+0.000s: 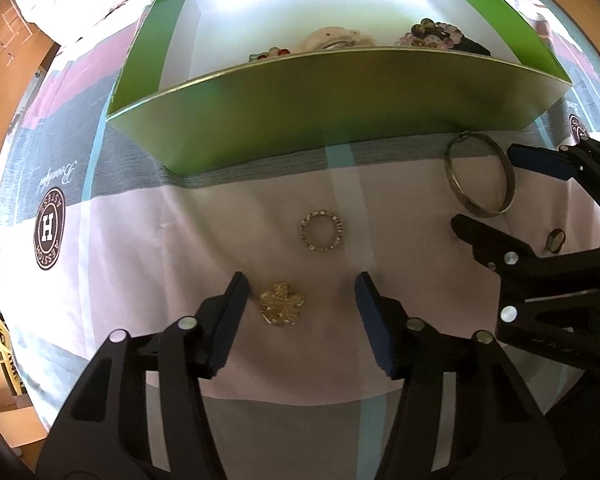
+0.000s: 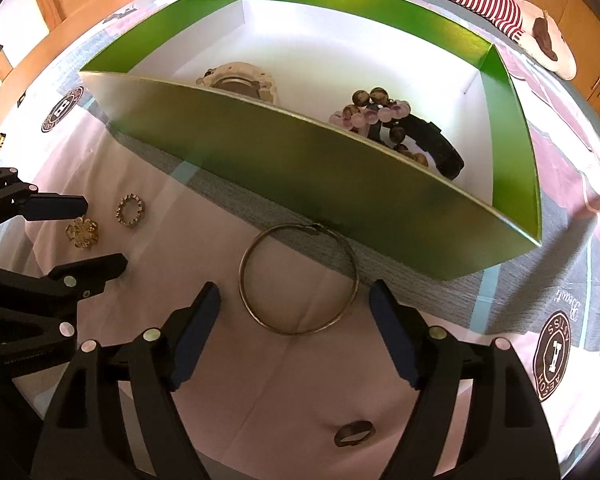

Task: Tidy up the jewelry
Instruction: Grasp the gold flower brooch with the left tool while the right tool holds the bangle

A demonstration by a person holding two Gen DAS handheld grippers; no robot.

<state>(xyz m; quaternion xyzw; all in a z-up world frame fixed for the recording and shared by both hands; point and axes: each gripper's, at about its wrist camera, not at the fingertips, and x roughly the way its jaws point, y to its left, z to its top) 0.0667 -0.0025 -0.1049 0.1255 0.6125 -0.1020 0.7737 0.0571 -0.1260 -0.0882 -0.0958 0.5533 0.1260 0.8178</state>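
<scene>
Pink-and-grey bedsheet [image 1: 148, 248] with a green box [image 1: 340, 120] on it — bead bracelets [image 2: 374, 114] and a pale piece already inside. Left gripper [image 1: 302, 300] spread wide, gold flower brooch [image 1: 281, 304] between its tips, studded ring [image 1: 323, 233] just beyond. Right gripper [image 2: 296, 304] also spread — bangle [image 2: 299, 279] between its fingers, touching the box wall; small ring [image 2: 354, 433] nearer the camera.

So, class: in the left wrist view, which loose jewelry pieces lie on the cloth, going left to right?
Gold flower-shaped brooch → small studded gold ring-shaped piece → large thin metal bangle → small dark finger ring.
</scene>
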